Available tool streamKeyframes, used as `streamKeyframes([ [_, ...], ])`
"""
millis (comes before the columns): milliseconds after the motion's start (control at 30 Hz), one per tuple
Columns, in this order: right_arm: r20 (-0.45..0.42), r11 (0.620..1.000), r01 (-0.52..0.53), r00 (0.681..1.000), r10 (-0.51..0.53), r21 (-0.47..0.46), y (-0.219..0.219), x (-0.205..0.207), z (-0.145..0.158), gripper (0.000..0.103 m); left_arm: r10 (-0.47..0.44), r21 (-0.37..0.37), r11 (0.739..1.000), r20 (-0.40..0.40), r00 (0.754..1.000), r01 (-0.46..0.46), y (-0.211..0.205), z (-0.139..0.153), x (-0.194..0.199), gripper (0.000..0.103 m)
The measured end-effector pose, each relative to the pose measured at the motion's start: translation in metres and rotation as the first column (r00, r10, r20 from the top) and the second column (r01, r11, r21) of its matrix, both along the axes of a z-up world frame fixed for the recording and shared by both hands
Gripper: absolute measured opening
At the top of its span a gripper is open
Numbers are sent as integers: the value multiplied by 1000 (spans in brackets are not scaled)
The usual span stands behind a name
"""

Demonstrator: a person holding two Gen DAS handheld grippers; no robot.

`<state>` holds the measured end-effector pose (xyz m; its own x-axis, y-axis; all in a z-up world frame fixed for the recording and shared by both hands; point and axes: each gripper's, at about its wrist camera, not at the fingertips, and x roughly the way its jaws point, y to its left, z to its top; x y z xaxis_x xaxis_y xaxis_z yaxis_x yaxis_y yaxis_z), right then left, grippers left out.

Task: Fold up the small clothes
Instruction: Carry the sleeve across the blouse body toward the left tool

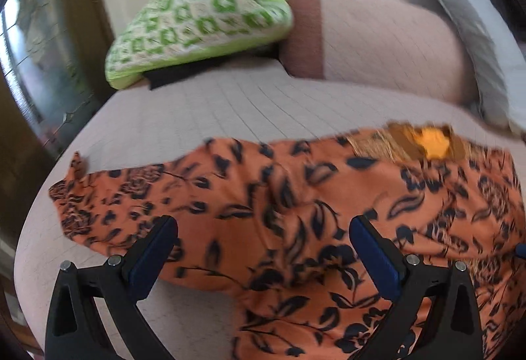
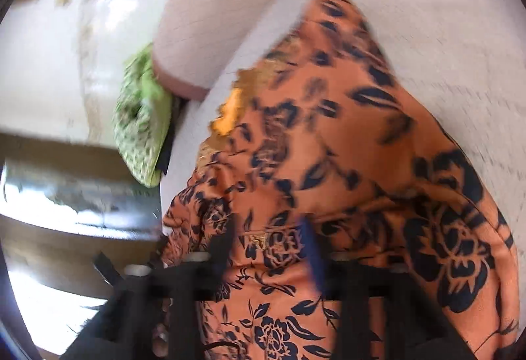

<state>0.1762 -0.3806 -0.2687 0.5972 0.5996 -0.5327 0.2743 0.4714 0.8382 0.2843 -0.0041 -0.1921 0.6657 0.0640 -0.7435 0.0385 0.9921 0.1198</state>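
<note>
An orange garment point(image 1: 296, 212) with a black floral print lies spread on a pale quilted bed point(image 1: 213, 103). It has a gold and yellow neckline point(image 1: 427, 143) at its far edge. My left gripper point(image 1: 263, 228) is open just above the garment, its blue-padded fingers point(image 1: 154, 248) wide apart with nothing between them. In the blurred right wrist view the garment point(image 2: 345, 146) fills the middle. My right gripper point(image 2: 268, 245) hangs over a bunched part of the cloth, with fabric between its fingers; the blur hides whether it grips.
A green-and-white patterned cushion point(image 1: 203, 21) and a pale bolster with a brown end point(image 1: 378, 38) lie at the far side of the bed. A grey pillow point(image 1: 466, 41) leans at the right. A glossy white floor point(image 2: 49, 64) lies beyond the bed's edge.
</note>
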Motion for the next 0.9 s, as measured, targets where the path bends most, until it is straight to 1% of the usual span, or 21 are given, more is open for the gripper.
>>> streamKeyframes([
  [67, 8, 997, 50, 999, -51, 61, -5, -1, -4, 76, -10, 9, 1000, -28, 1000, 11, -5, -9, 5, 103],
  [133, -11, 994, 56, 998, -55, 91, -12, -1, -4, 76, -16, 20, 1000, -39, 999, 17, -9, -14, 9, 103],
  [233, -28, 987, 55, 998, -52, 149, -14, 0, -16, 76, -29, 25, 999, -71, 997, 31, -12, -21, 14, 103],
  [300, -73, 989, 68, 996, -58, 135, -13, -1, -28, 75, -35, 31, 999, -89, 995, 38, -16, -27, 15, 103],
  [367, -64, 988, 91, 994, -84, 124, -11, -1, -28, 75, -34, 46, 998, -98, 995, 39, -16, -31, 16, 103],
  [433, -34, 984, 132, 991, -129, 121, -9, 0, -30, 75, -32, 55, 998, -107, 994, 38, -18, -36, 17, 98],
  [500, -3, 981, 166, 986, -167, 104, -8, 2, -31, 74, -44, 35, 998, -119, 992, 49, -19, -40, 19, 84],
  [533, 11, 980, 176, 984, -178, 91, -7, 2, -30, 74, -56, 15, 998, -126, 990, 58, -20, -41, 19, 81],
  [567, 29, 981, 183, 982, -185, 68, -5, 3, -28, 66, -64, 5, 998, -122, 990, 65, -21, -41, 20, 76],
  [600, 52, 982, 188, 980, -190, 27, -4, 3, -24, 47, -68, 4, 998, -116, 991, 69, -21, -41, 19, 72],
  [633, 66, 981, 193, 979, -192, -14, -3, 4, -22, 34, -73, 8, 997, -100, 992, 74, -22, -39, 18, 69],
  [667, 72, 977, 205, 977, -201, -60, -5, 5, -21, 14, -73, 8, 997, -87, 994, 73, -24, -37, 18, 57],
  [700, 77, 969, 231, 971, -225, -87, -9, 4, -20, 12, -67, 6, 998, -67, 995, 68, -24, -34, 17, 41],
  [767, 91, 959, 274, 959, -268, -75, -18, -3, -17, 10, -53, -8, 999, -36, 998, 53, -17, -26, 17, 30],
  [800, 109, 951, 296, 952, -286, -88, -23, -7, -11, 10, -40, -21, 999, -29, 999, 40, -12, -23, 18, 26],
  [867, 159, 930, 331, 938, -307, -157, -29, -13, 5, 10, 2, -84, 996, -23, 1000, -4, 4, -16, 19, 24],
  [900, 180, 916, 342, 934, -308, -210, -30, -14, 14, 10, 12, -114, 993, -24, 1000, -15, 10, -14, 19, 24],
])
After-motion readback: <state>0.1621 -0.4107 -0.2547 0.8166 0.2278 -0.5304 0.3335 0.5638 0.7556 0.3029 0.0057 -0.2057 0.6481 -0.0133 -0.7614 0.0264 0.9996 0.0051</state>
